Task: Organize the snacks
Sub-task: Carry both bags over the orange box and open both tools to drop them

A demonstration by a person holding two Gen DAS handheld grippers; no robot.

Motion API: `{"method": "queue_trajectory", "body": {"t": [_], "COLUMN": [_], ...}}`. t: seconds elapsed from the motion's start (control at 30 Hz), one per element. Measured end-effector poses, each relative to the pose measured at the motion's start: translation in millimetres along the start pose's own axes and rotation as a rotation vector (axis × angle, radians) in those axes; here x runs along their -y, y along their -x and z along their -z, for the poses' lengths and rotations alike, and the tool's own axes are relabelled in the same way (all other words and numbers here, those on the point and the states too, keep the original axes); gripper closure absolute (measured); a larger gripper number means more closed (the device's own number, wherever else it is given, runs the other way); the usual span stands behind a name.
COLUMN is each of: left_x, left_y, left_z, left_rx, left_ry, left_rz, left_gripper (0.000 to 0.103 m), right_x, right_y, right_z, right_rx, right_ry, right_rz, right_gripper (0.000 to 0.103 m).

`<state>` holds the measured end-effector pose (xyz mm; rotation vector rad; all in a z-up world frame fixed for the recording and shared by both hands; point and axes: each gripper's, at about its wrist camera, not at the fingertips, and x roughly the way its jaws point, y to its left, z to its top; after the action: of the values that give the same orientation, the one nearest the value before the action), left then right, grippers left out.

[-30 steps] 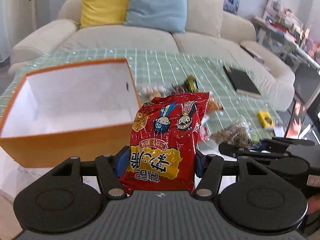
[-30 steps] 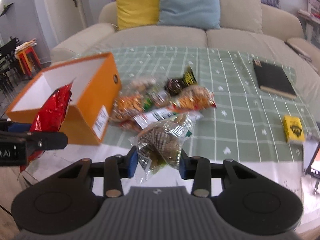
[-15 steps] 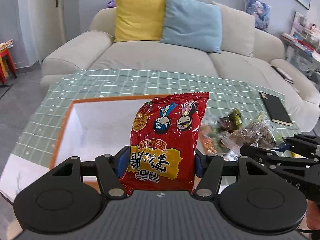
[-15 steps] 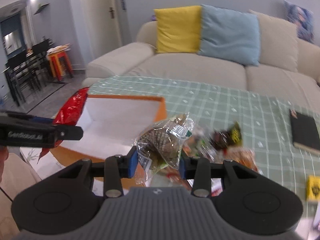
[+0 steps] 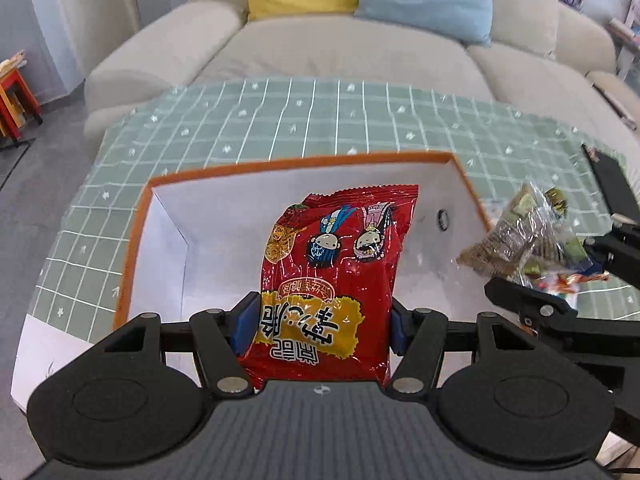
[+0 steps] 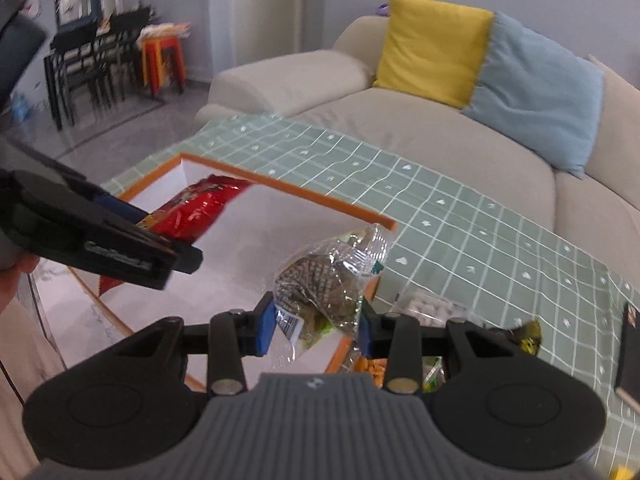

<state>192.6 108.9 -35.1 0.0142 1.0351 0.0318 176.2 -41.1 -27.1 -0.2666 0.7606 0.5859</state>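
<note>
While clamped, both snacks overbox.

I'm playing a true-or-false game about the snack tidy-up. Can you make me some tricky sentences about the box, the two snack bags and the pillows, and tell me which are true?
1. The left gripper is holding a red snack bag. True.
2. The orange box is already full of snacks. False: its white inside looks bare; the red bag only hangs over it, held.
3. The right gripper is holding a clear bag of brownish snacks. True.
4. Both pillows on the sofa are yellow. False: one is a yellow pillow, the other a blue pillow.
5. The tablecloth is plain red. False: it is green with white lines.
</note>
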Motion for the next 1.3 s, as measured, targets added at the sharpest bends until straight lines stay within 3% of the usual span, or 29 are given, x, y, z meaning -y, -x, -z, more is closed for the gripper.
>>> {"method": "queue_trajectory", "body": {"t": [0.27, 0.6, 0.9, 1.23, 1.3], "left_x": [-2, -1, 2, -1, 0], "left_y": [-44, -86, -99, -100, -98], "left_z": [-10, -10, -10, -13, -12], "left_rx": [-0.092, -0.179, -0.219, -0.207, -0.197], "left_ry": [-0.016, -0.001, -0.002, -0.005, -0.006], "left_rz": [-0.028, -0.057, -0.077, -0.075, -0.074], "left_gripper": [0.032, 0.032, 0.031, 0.022, 0.022], "right_x": [-7, -10, -19, -18, -17], "right_y": [-53, -95, -111, -103, -102], "right_z": [-8, -13, -16, -14, -15], "right_rx": [-0.052, -0.117, -0.131, -0.122, -0.121], "right_ry": [0.146, 0.236, 0.314, 0.298, 0.293], "right_rz": [0.027, 0.026, 0.037, 0.045, 0.046], "right_gripper": [0.066, 0.066, 0.066, 0.065, 0.061]}}
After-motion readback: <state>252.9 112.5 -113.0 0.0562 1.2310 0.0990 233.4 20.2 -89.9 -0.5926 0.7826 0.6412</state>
